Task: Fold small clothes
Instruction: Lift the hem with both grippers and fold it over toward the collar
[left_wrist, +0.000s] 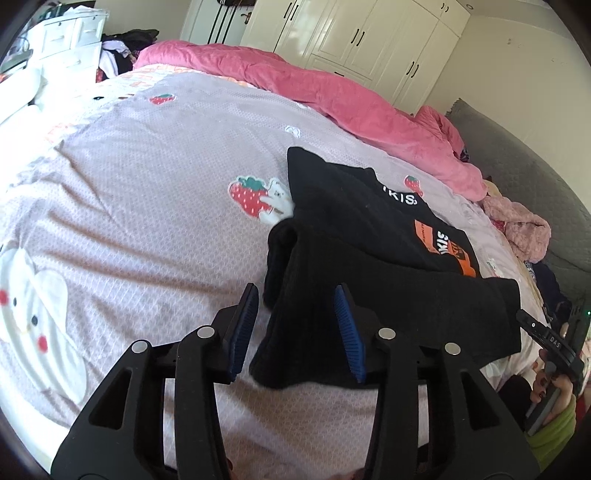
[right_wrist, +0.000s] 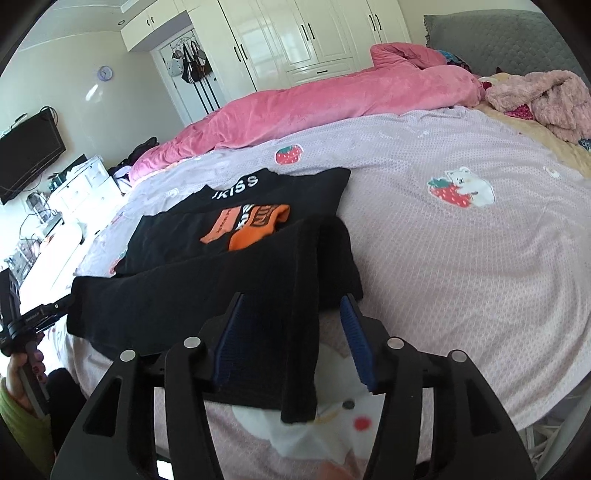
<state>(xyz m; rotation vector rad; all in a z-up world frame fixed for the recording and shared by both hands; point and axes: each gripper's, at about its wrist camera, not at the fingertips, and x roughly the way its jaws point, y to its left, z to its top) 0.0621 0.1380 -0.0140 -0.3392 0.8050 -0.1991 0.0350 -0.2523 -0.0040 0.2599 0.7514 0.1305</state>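
Both grippers, left (left_wrist: 295, 328) and right (right_wrist: 295, 339), stand part open, pads astride but clear of the shirt's (right_wrist: 207, 295) near folded hem. Shirt lies on the bedspread (right_wrist: 461, 258), white lettering reading "KISS" (right_wrist: 236, 188) above an orange patch (right_wrist: 247, 225).

My left gripper (left_wrist: 295, 328) points forward and downward, its two blue-padded fingers (left_wrist: 242, 332) standing apart with a clear gap on either side of what lies between them, so the pads press on nothing. My right gripper (right_wrist: 295, 339) is angled the same way, jaws parted, its far pad free and its near pad (right_wrist: 229, 343) partly covered. My right hand (left_wrist: 554, 384), in a green sleeve, wraps its handle; my left hand (right_wrist: 26, 373) grips likewise.
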